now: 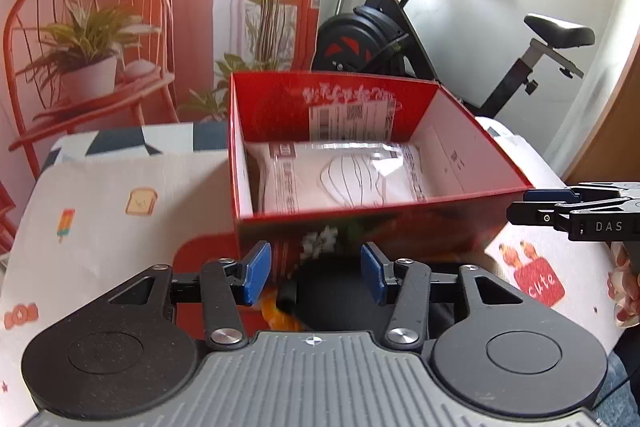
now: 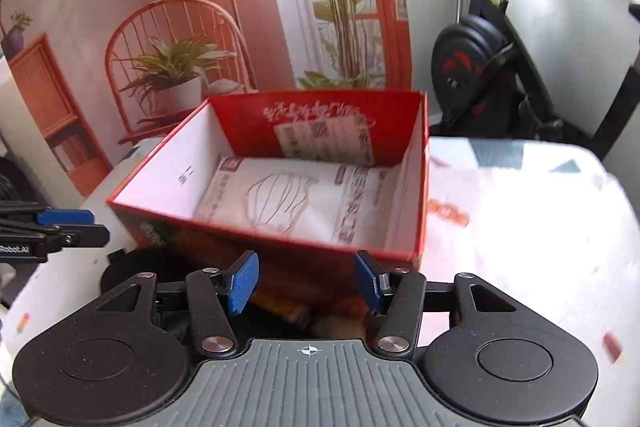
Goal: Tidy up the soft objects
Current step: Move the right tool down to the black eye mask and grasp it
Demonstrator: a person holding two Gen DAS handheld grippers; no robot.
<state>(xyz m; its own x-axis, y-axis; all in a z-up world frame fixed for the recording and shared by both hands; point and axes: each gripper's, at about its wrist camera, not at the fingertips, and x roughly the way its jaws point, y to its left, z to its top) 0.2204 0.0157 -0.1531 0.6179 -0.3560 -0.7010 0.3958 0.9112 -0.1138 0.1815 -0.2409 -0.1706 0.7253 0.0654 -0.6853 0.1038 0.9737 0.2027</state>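
White packet (image 2: 288, 201) inside red box (image 2: 256, 239)

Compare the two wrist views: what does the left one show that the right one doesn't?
Only the left view shows the bike's saddle, the toast print and the "cute" print on the cloth. Only the right view shows the wooden shelf. Both share the red box holding a white packet, and both grippers, left and right, open and empty.

Both wrist views low, near, facing shared red box (image 1: 360, 163), slightly blurred
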